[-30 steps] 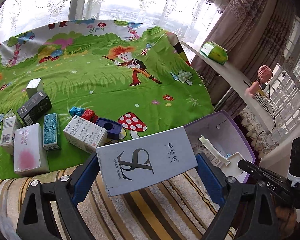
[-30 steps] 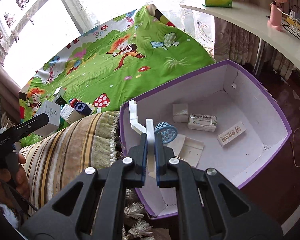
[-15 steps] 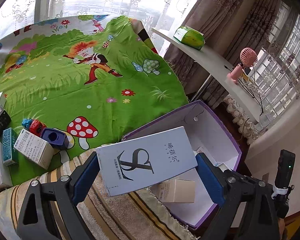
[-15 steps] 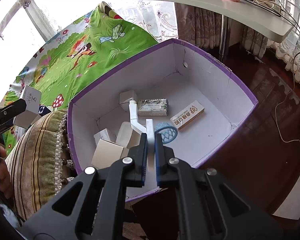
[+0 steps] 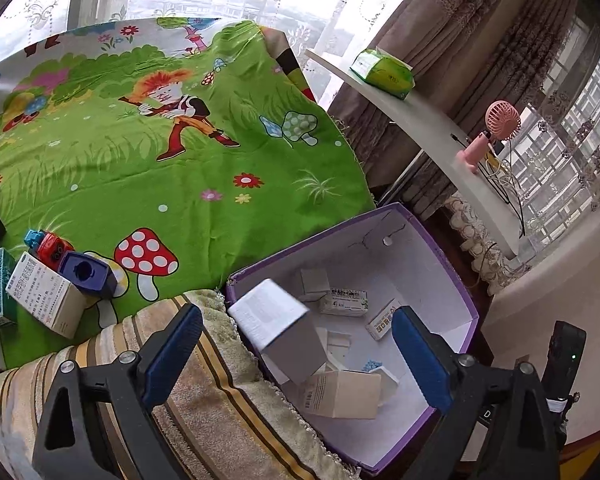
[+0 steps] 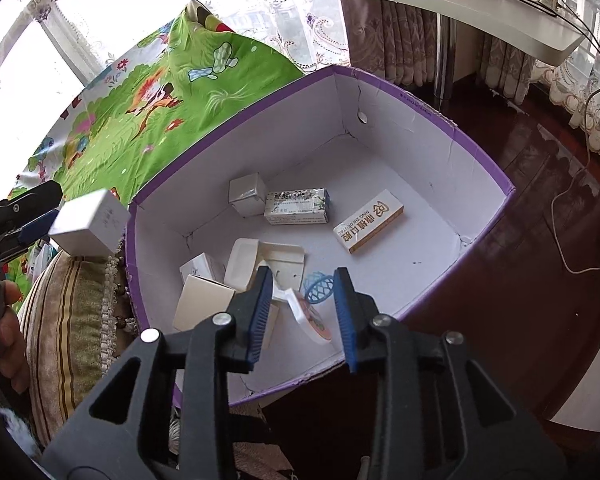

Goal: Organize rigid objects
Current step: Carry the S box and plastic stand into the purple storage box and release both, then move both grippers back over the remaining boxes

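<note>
A purple-rimmed white box (image 5: 432,240) (image 6: 420,100) sits beside the bed and holds several small cartons. My left gripper (image 5: 296,344) is open; a grey-white carton (image 5: 278,330) is loose between its fingers, tumbling over the box's near edge. It also shows in the right wrist view (image 6: 88,222). My right gripper (image 6: 300,304) is open above the box. A white plastic piece with a blue mesh end (image 6: 308,308) lies loose below it inside the box.
Several cartons and toys (image 5: 48,280) lie on the green cartoon bedsheet (image 5: 160,152). A striped cushion (image 5: 204,392) borders the box. A white shelf (image 5: 420,128) carries a tissue pack and a pink fan. Dark wooden floor (image 6: 520,280) lies to the right.
Both grippers have opened. The left let go of the grey-white carton, which now tips toward the box. The right released the white plastic piece, which dropped into the box.
</note>
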A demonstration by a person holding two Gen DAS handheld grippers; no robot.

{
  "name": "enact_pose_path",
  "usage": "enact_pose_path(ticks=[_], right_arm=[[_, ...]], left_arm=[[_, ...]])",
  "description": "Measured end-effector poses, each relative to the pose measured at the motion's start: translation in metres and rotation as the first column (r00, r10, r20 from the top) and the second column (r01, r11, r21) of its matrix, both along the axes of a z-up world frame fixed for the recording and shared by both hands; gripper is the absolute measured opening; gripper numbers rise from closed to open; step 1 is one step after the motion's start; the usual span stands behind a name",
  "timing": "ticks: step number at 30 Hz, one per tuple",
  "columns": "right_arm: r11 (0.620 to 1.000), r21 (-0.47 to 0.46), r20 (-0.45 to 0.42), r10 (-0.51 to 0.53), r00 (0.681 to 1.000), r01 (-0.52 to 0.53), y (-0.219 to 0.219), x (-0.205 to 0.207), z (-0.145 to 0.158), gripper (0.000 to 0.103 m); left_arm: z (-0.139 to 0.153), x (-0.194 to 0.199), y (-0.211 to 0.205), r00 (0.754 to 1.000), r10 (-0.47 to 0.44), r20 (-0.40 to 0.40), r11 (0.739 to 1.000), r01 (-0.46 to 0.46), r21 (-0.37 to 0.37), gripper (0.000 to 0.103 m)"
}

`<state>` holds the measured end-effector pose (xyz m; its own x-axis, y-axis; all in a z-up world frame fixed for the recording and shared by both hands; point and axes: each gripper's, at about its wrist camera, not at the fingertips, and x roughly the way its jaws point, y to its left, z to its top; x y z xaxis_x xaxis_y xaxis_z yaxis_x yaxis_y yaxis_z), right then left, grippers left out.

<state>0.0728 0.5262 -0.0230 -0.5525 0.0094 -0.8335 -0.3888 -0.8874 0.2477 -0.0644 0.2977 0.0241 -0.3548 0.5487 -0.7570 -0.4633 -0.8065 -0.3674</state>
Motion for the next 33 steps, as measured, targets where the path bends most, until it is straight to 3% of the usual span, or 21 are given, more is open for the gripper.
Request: enact_pose_path(ticks=[11,24,33], right_arm=[[1.000,0.000,0.005,0.016,1.000,-0.016,-0.004,-0.002,0.000,0.046],[1.000,0.007,-0.005,0.030,1.000,-0.030,-0.009,-0.005,0.008,0.046],[0.995,0.017,-0.019,0.096,0.995,-0.095,-0.032,-0.014,0.013,0.046]], left_arm=[[0.010,0.003,-0.022,1.000,0.000,-0.025,0.999,0.001,0.054,0.097],[0.011,-0.002,-0.064,0.998,0.069,-0.006,0.992,-0.068,0.107,0.091],[0.011,0.000,-0.096,0.990,0.141,-0.018,0.984,-0.138,0.109,0.090]])
